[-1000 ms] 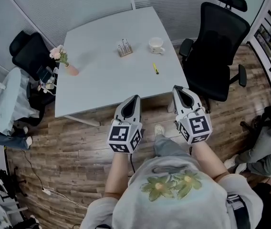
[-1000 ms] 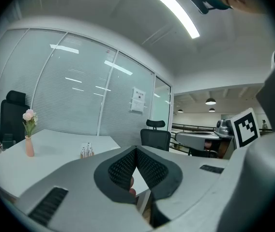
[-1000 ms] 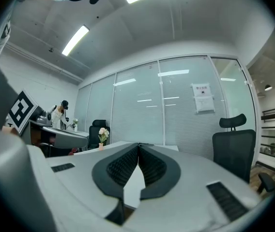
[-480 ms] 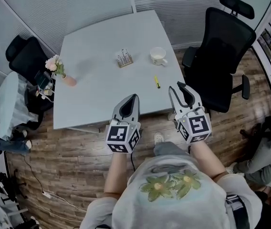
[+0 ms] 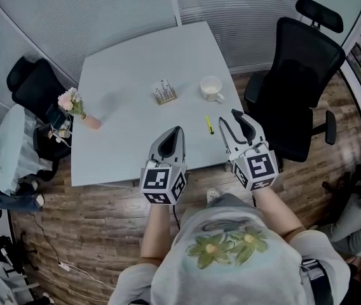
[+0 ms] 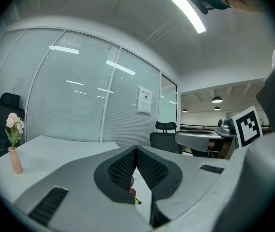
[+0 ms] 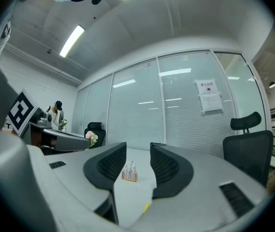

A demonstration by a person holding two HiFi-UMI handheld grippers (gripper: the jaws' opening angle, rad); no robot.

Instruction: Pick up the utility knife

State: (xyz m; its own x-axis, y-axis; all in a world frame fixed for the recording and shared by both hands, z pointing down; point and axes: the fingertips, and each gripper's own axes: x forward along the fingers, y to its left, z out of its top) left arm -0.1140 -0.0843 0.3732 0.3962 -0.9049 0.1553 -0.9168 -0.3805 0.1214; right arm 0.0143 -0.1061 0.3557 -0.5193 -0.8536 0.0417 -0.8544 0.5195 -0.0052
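Nearest me, the person's two forearms reached out from a pale shirt printed with flowers, each ending in a marker cube. The left tongs [image 5: 179, 129] poked over the near edge of the white surface [image 5: 123, 138]. In the left gripper view the left tongs [image 6: 136, 151] were pressed together along their ribbed pads, with nothing held between them.

The right tongs [image 5: 227, 117] hung at the near right edge of the surface. Their jaws had just been opening and stood wide apart, and in the right gripper view the right tongs [image 7: 137, 153] gripped nothing; only the surface showed through the gap.

The utility knife [image 5: 209, 125], a slim yellow one, lay flat on the surface just beside the right tongs' tips, on their left, untouched. In the right gripper view it showed as a yellow sliver [image 7: 146, 208] low down, under the gap between the jaws.

Farther back sat a white cup [image 5: 211, 88] and, to its left, a small wooden rack [image 5: 164, 92] of upright pieces, well apart from the knife. A pink vase of flowers [image 5: 72, 103] stood at the far left edge. A black office chair [image 5: 301, 81] stood to the right of the surface.
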